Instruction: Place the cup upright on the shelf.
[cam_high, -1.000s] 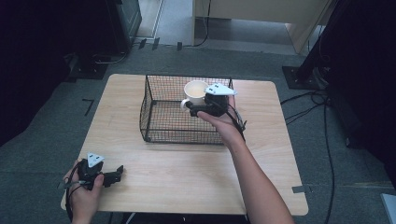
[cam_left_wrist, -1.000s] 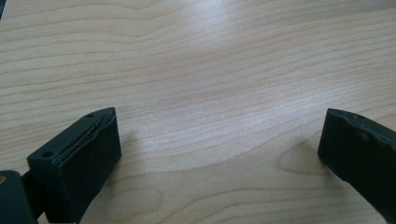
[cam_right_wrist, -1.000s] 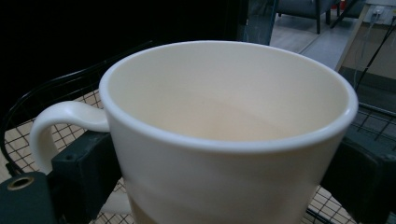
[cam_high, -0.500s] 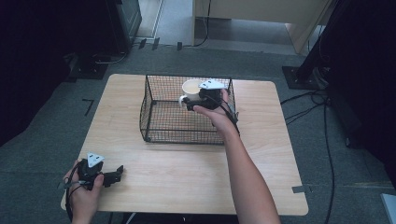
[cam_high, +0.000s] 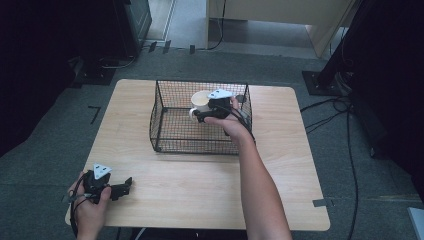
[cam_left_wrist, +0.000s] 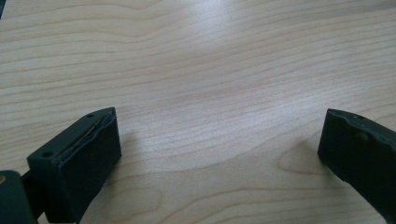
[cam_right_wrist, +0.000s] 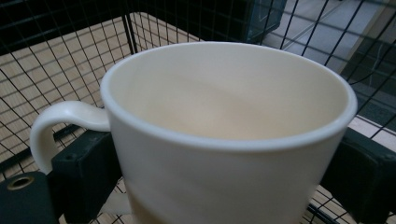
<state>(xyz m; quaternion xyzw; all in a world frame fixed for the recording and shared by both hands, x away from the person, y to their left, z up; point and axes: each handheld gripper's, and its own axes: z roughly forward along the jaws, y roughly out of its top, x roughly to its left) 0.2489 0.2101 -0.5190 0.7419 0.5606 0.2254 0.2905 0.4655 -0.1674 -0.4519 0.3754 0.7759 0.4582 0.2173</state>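
- We count one cream mug (cam_high: 200, 101), one black wire basket (cam_high: 165, 132) and two grippers on one wooden worktop (cam_high: 280, 170).
- Our right gripper (cam_high: 199, 114) is clenched on the mug; in the right gripper view its two black jaws press the mug's (cam_right_wrist: 224, 154) wall from either side, low on the body, and the single handle (cam_right_wrist: 56, 123) curls out beside one of them.
- The mug sits upright, its mouth open and nothing visible in it, held over the inside of the basket near the basket's far right corner. Whether its foot touches the basket floor we cannot tell.
- The basket stands on the far half of the worktop, roughly centred between the left and right edges, its top open; the right hand (cam_high: 231, 122) reaches in over its near right rim.
- In the right gripper view the basket's mesh (cam_right_wrist: 56, 42) surrounds the mug on all sides.
- Our left gripper (cam_high: 125, 186) rests at the near left corner of the worktop, well apart from the basket, held in the left hand (cam_high: 89, 202).
- In the left gripper view its two jaws stand wide apart with bare wood (cam_left_wrist: 210, 93) between them, so it is released and grasps nothing.
- Each gripper carries one grey three-cornered plate on top.
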